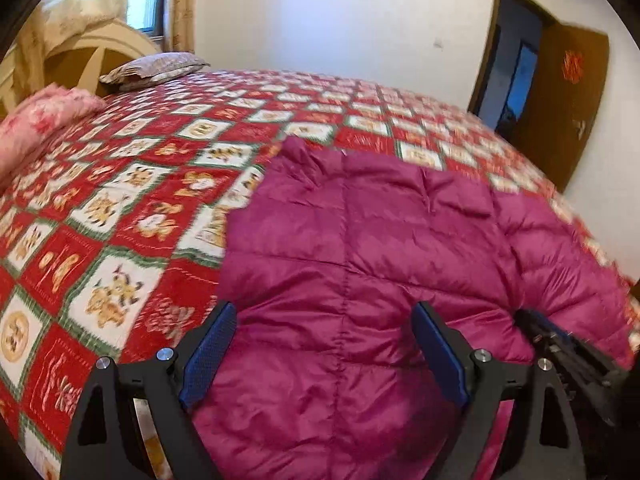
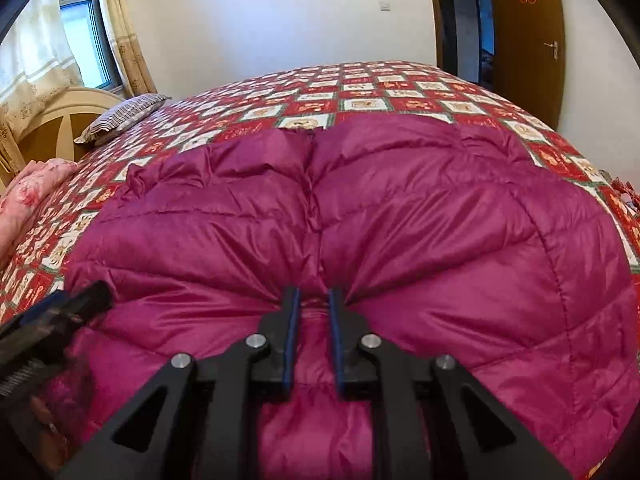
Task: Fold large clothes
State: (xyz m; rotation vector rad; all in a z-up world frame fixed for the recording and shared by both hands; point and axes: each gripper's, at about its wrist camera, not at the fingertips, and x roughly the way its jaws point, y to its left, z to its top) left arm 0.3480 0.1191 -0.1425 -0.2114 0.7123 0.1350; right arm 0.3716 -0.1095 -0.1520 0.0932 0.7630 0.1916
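Claws first, both near the edge of the bed. Right claw [image 2: 314,294] is pinched almost closed on a bunched fold of the coat [image 2: 400,220], and the cloth puckers in wrinkles around its blue pads [image 2: 294,320]. Left claw [image 1: 324,316] is spread wide over the near part of the coat, with only cloth lying under the gap and nothing gripped. I cannot tell if its fingers touch the cloth. From the left claw's camera, the right claw shows as a dark blur at the right edge, beside the coat.

The coat is big, puffy and dark pink, with stitched lines across it. It lies spread on the near half of the bed, with one narrow part reaching toward the far left.

Under it is a bedspread [image 1: 132,208] of red and white squares with small pictures. A pink blanket [image 1: 36,120] is bunched at the left. Farther back on the left a pillow [image 1: 156,68] sits by the headboard [image 2: 60,116], with a window [image 2: 86,32] and curtains behind. On the far right, a brown door [image 2: 524,36] stands open by the white wall.
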